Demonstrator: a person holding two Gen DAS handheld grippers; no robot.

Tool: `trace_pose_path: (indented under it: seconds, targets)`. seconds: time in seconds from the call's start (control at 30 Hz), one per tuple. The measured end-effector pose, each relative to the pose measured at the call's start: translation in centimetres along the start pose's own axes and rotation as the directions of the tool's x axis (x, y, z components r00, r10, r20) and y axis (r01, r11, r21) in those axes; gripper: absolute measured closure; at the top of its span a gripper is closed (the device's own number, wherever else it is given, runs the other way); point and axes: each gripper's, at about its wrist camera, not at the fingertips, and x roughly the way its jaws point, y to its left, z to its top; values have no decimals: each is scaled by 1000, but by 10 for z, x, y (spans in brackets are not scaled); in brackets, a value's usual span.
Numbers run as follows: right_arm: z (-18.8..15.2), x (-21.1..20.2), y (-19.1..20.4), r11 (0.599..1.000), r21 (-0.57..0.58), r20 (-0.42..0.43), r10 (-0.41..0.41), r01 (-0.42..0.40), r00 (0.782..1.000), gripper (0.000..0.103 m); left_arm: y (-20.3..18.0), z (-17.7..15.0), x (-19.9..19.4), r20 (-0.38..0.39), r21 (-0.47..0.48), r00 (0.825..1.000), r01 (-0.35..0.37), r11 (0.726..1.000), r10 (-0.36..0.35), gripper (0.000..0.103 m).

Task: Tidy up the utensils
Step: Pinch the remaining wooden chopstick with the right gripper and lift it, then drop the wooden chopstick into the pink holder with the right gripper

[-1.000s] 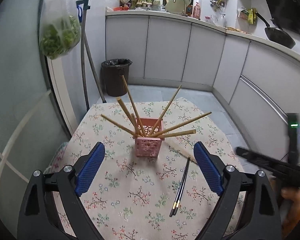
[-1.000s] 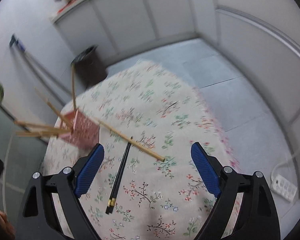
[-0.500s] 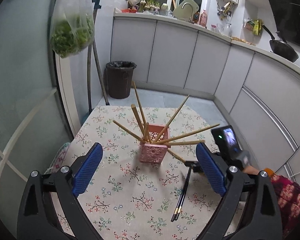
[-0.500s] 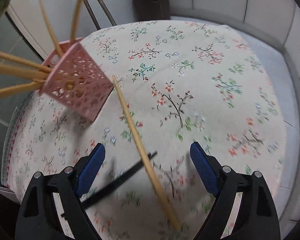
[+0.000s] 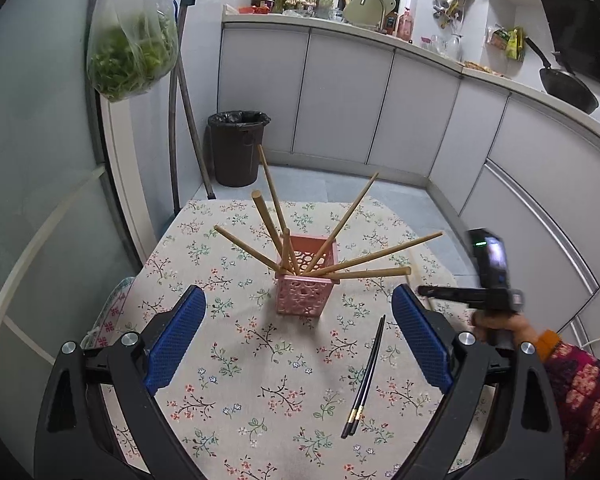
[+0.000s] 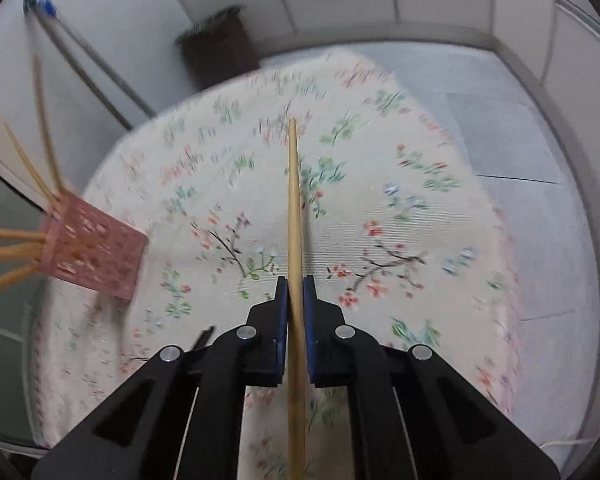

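Observation:
A pink lattice holder (image 5: 306,284) stands mid-table on the floral cloth (image 5: 228,360), with several wooden chopsticks fanned out of it. A black chopstick pair (image 5: 366,376) lies on the cloth to its right. My left gripper (image 5: 296,292) hovers open in front of the holder and holds nothing. My right gripper (image 6: 296,284) has its jaws closing, and its blue pads press on a loose wooden chopstick (image 6: 294,200) that points away along the cloth. In the right wrist view the holder (image 6: 96,256) sits to the left. From the left wrist view, the right gripper (image 5: 424,291) is at the table's right side.
A dark bin (image 5: 238,148) stands on the floor beyond the table. A bag of greens (image 5: 134,56) hangs at upper left beside mop handles (image 5: 180,128). Grey cabinets (image 5: 340,96) curve around the back and right. A patterned sleeve (image 5: 580,384) is at lower right.
My right gripper came down over the loose wooden chopstick, lined up with it and closed on it. My left gripper stayed in place, open.

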Motion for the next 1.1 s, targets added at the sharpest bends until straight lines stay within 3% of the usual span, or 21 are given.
trace_pose_path:
  seconds: [0.1,0.17,0.2,0.3,0.37,0.43,0.47,0.5,0.57,0.67,0.73,0.83,0.87,0.93,0.97,1.0,1.03,1.1]
  targets:
    - [-9,-67,12,998,34,146,41,-47,988,95,5,2,-10,14,-23,1000,10,1000,-10,13]
    - [-11,-98,21,996,32,191,77,-84,979,95,10,4,-15,20,-42,1000,14,999,-13,13]
    - [-10,-112,25,997,37,207,57,-66,977,95,11,5,-17,20,-53,1000,13,999,-12,13]
    - [-11,-153,43,999,5,327,45,-50,944,96,19,7,-28,45,-80,999,20,997,-17,13]
    - [-6,-193,75,999,-44,464,42,-25,885,95,25,10,-37,74,-100,997,24,995,-16,13]
    - [-2,-228,109,997,-61,597,68,-40,799,95,31,15,-46,110,-132,994,40,990,-25,13]
    - [1,-243,131,997,-49,671,75,-57,738,95,35,17,-51,131,-148,991,44,988,-25,13]
    - [2,-248,144,997,-35,712,69,-64,699,95,39,19,-54,147,-163,989,45,986,-21,13]
    - [7,-249,179,995,13,800,49,-100,598,95,46,23,-59,163,-189,986,52,981,-21,13]
    - [16,-217,221,992,88,838,-27,-85,545,95,61,28,-63,173,-222,985,60,973,-21,13]
    - [22,-186,239,990,131,832,-76,-61,549,95,71,30,-64,174,-239,985,50,970,-8,13]
    - [18,-132,251,984,175,829,-163,30,535,95,86,30,-61,165,-266,986,39,963,6,13]
    - [14,-108,252,982,175,821,-183,67,542,92,91,30,-60,159,-274,987,39,961,5,13]
    - [6,-78,248,981,157,783,-193,112,591,86,100,30,-61,152,-291,988,32,956,13,13]
    - [-3,-71,244,985,140,756,-175,105,631,73,106,30,-63,158,-301,987,33,953,15,13]
    - [-12,-73,241,988,124,743,-157,96,651,67,111,30,-67,166,-312,986,36,949,18,13]
    - [-27,-84,241,993,86,744,-120,83,658,64,113,30,-68,167,-317,986,33,948,21,13]
    - [-55,-117,242,997,15,768,-58,73,637,54,116,29,-67,161,-330,987,25,944,30,13]
